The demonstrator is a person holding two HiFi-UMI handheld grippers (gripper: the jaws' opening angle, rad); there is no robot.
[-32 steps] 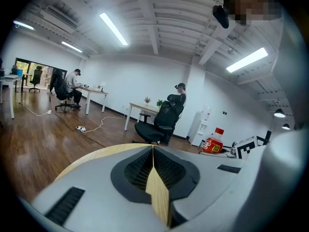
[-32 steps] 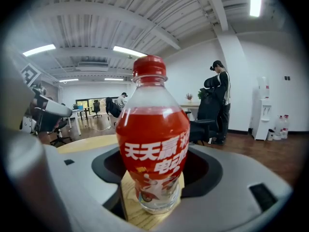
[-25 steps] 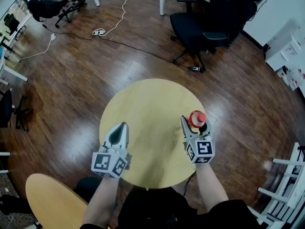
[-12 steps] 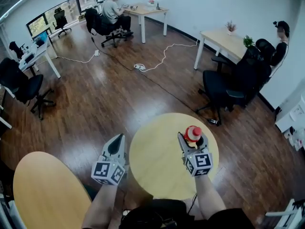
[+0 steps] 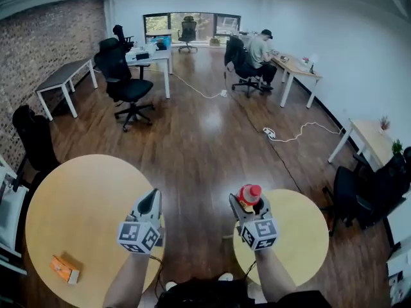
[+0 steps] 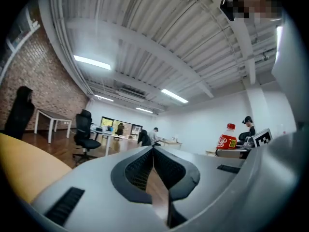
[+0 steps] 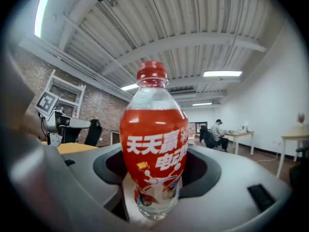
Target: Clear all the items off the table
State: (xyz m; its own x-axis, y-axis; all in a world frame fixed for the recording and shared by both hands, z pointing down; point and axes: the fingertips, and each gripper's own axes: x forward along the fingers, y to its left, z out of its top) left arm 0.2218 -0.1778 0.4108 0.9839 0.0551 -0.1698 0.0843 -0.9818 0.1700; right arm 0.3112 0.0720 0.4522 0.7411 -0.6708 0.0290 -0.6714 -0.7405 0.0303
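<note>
A clear bottle (image 5: 249, 196) with a red label and red cap (image 7: 153, 144) stands upright between the jaws of my right gripper (image 5: 246, 205), which is shut on its lower body (image 7: 153, 187). The same bottle (image 6: 227, 139) shows at the right of the left gripper view. My left gripper (image 5: 153, 197) is held in the air beside it, jaws pressed together with nothing between them (image 6: 153, 151). Both grippers hang over the floor between two round wooden tables: one at the left (image 5: 90, 197) and one at the right (image 5: 302, 236). A small orange pack (image 5: 64, 269) lies on the left table.
Dark wooden floor stretches ahead. A black office chair (image 5: 125, 76) and white desks (image 5: 64, 79) stand at the back left by a brick wall. A person sits at a desk (image 5: 262, 50) at the back. A white cable (image 5: 289, 135) runs across the floor; another chair (image 5: 359, 191) is at the right.
The view has swung left from the one round table, and a second table with an orange pack has come into sight. Both grippers rose and turned level; the bottle stayed in the right gripper.
</note>
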